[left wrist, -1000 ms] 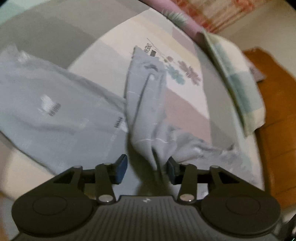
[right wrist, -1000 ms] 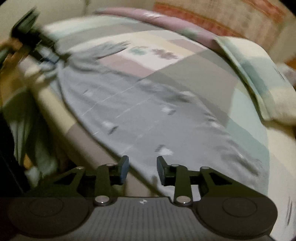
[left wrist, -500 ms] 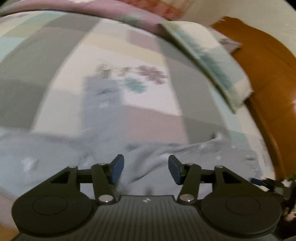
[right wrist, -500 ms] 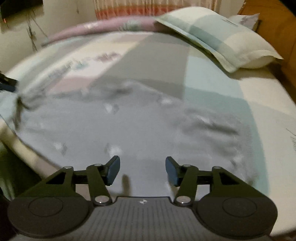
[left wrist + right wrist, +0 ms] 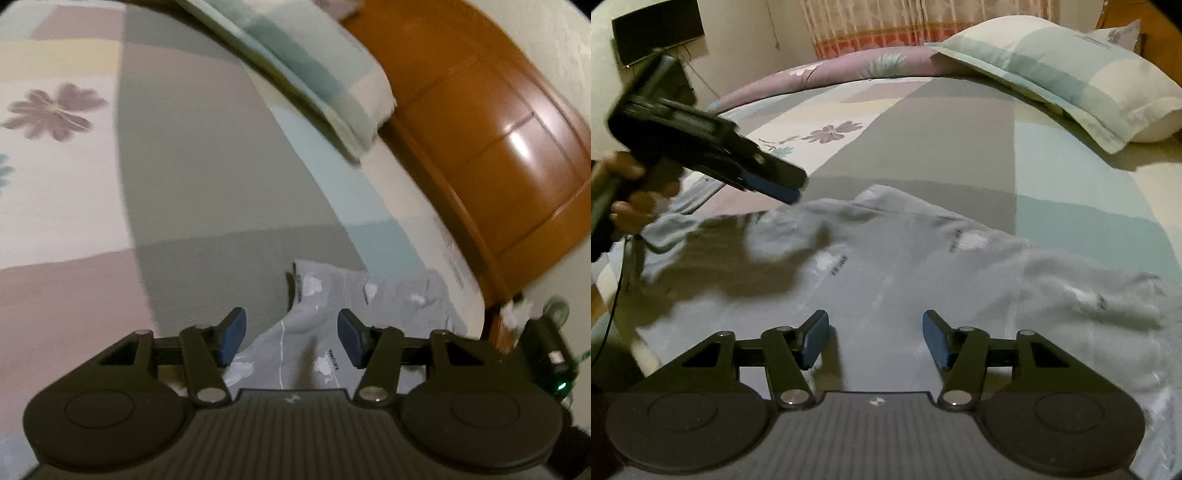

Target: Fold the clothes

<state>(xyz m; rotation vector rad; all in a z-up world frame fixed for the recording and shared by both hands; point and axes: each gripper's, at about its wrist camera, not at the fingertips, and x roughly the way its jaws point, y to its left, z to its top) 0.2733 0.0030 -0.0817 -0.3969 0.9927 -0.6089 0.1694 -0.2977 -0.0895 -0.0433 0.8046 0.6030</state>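
The shirt (image 5: 923,266) lies spread on the bed (image 5: 960,140), the pillow (image 5: 1071,70) behind it by the headboard (image 5: 498,147).

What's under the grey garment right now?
The grey printed garment lies spread flat on the patchwork bedsheet, whose grey, teal and pink blocks show around it. Anything between garment and sheet is covered, so I cannot tell.

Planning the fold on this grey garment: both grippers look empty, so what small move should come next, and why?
Probably lower the left gripper and close on the garment's raised corner between its fingers. Both it and the right gripper are open, holding nothing, and the cloth lies spread but rumpled on the bed, so a fold needs a grip first.
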